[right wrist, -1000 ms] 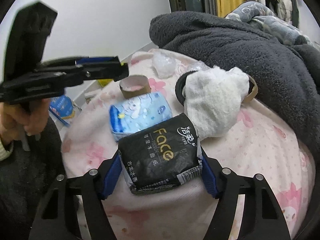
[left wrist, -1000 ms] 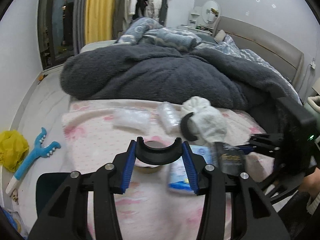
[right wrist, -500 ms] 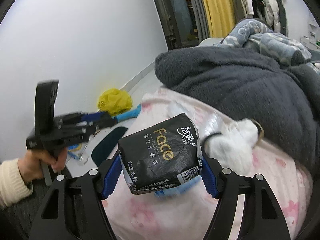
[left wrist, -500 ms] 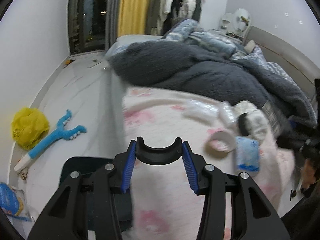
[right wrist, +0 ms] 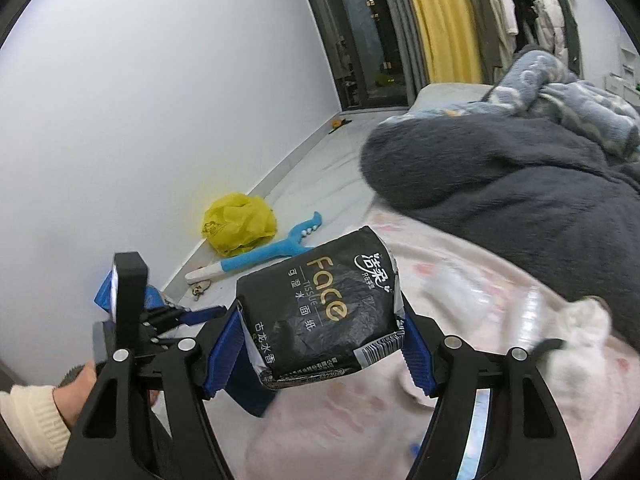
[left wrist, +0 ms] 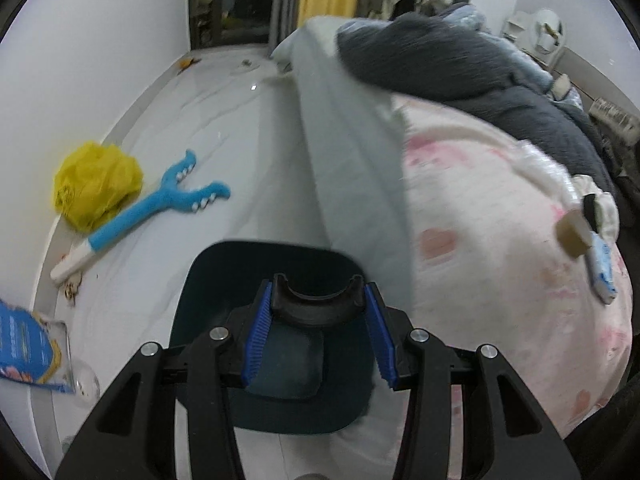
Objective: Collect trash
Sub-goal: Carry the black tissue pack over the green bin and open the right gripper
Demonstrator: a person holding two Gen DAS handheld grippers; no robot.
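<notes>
My left gripper point(left wrist: 318, 300) points down over a dark teal bin point(left wrist: 248, 268) on the floor beside the bed, shut on a black curved ring piece point(left wrist: 318, 312) between its blue pads. My right gripper point(right wrist: 320, 312) hovers above the pink bedspread point(right wrist: 460, 272), shut on a black "Face" tissue packet point(right wrist: 316, 300). In the right wrist view the left gripper point(right wrist: 200, 314) shows at lower left, held by a hand point(right wrist: 76, 384). On the bed lie a cardboard roll core point(left wrist: 572, 236), a blue-white packet point(left wrist: 602, 272), a white tissue wad point(right wrist: 580, 320) and clear plastic wrap point(right wrist: 460, 284).
A yellow plastic bag point(left wrist: 96, 188) and a blue toy grabber point(left wrist: 160, 208) lie on the white floor by the wall. A blue packet point(left wrist: 28, 348) lies at the floor's near left. A dark grey blanket point(right wrist: 500, 192) is heaped across the bed.
My left gripper swung left off the bed and down over the teal bin, still holding the black piece. My right gripper rose and turned left, carrying the black packet away from the bedspread.
</notes>
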